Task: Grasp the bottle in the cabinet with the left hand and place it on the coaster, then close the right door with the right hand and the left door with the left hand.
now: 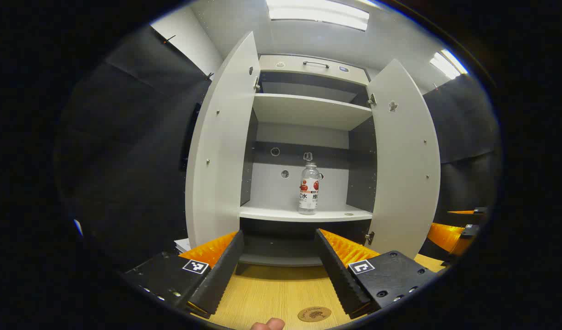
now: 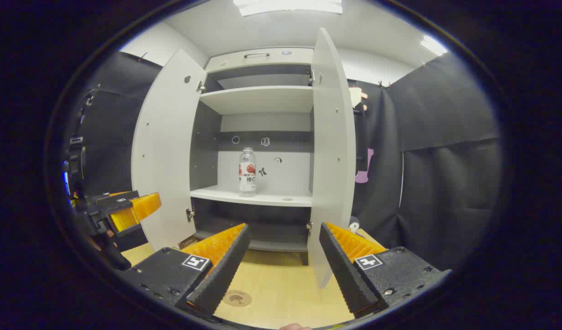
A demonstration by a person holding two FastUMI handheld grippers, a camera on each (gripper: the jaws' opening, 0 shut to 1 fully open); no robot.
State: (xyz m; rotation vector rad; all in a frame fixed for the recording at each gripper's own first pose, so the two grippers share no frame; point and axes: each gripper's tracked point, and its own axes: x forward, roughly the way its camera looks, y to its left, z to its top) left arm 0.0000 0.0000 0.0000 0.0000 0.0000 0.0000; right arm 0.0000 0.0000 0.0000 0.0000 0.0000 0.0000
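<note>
— Since both white cabinet doors hang wide open, the left door (image 1: 221, 151) and the right door (image 1: 404, 160), the way in is free: the clear plastic bottle with the red-and-white label (image 1: 309, 189) stands upright on the middle white shelf (image 1: 304, 214), near its front edge and apart from the walls.

— And the tongs?

— The left gripper (image 1: 277, 266) is held low over the pale wooden tabletop (image 1: 281, 288), lined up with the bottle, jaws apart and holding nothing. The right gripper (image 2: 284, 263) waits off to the side, also spread and empty, facing the edge of the right door it has to push.

— Where does the bottle go?

— Onto the small round brown coaster (image 1: 314, 314), lying on the table just before the cabinet, between the left gripper's fingers as seen.

— Anything in the way?

— Little. There's a small round thing on the shelf (image 1: 349, 213) right of the bottle, perhaps a fitting; I can't make it out. The upper shelf (image 1: 308, 110) sits well above the cap.
</note>
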